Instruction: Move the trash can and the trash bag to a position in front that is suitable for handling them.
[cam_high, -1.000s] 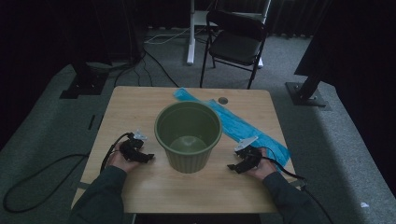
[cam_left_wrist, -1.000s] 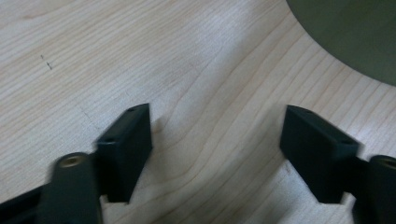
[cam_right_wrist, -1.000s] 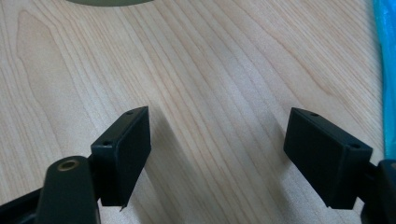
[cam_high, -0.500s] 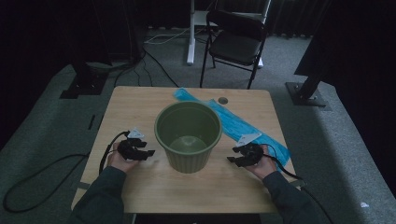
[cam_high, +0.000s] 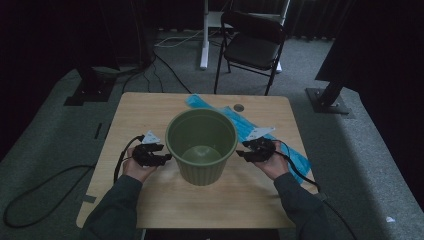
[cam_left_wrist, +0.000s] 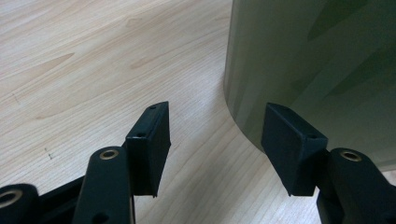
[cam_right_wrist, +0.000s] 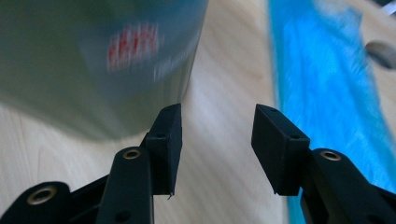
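Observation:
A green plastic bucket (cam_high: 201, 145) stands upright and empty in the middle of the wooden table (cam_high: 150, 107). My left gripper (cam_high: 166, 158) is at its left side, open, with the bucket wall (cam_left_wrist: 317, 60) just past the right jaw and nothing between the jaws (cam_left_wrist: 215, 112). At the bucket's right side is my right gripper (cam_high: 241, 154), also open; its jaws have just been closing, with bare table between them (cam_right_wrist: 218, 112). In the right gripper view the bucket (cam_right_wrist: 93, 60) shows a blurred red label (cam_right_wrist: 133, 44).
A blue plastic sheet (cam_high: 295, 155) lies diagonally behind and to the right of the bucket, also seen as the blue sheet (cam_right_wrist: 322, 84) beside the right jaw. A cable hole (cam_high: 238, 107) is near the table's back edge. A black folding chair (cam_high: 252, 45) stands beyond the table.
The right hand has lifted and moved in toward the bucket's side, and its jaws have narrowed. The left hand has risen slightly beside the bucket.

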